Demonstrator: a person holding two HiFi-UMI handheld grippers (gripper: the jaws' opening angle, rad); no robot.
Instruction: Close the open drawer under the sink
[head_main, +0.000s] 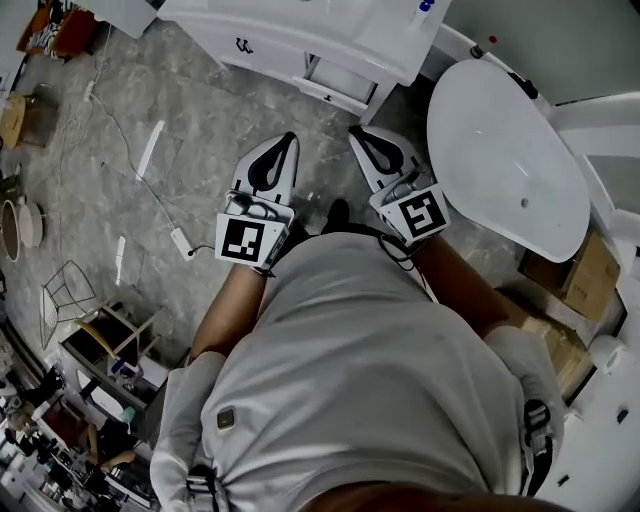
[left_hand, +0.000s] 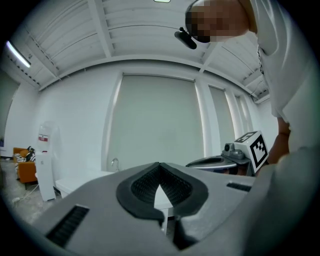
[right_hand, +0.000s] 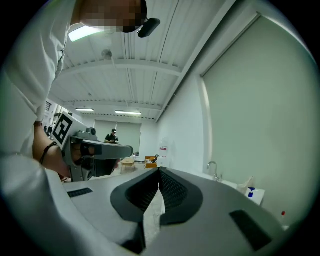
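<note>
Drawer (head_main: 338, 80) under the sink stands open at the right part of the white vanity (head_main: 270, 40) ahead of you. Its long axis runs along the cabinet front, upper left to lower right in the head view; its white front is pulled out toward you and its inside is pale. Your left gripper (head_main: 289, 138) and right gripper (head_main: 356, 131) point toward it, well apart from it, jaws closed tip to tip on nothing, above a grey marbled floor (head_main: 200, 130) with a white oval bathtub (head_main: 500, 160) at your right.
</note>
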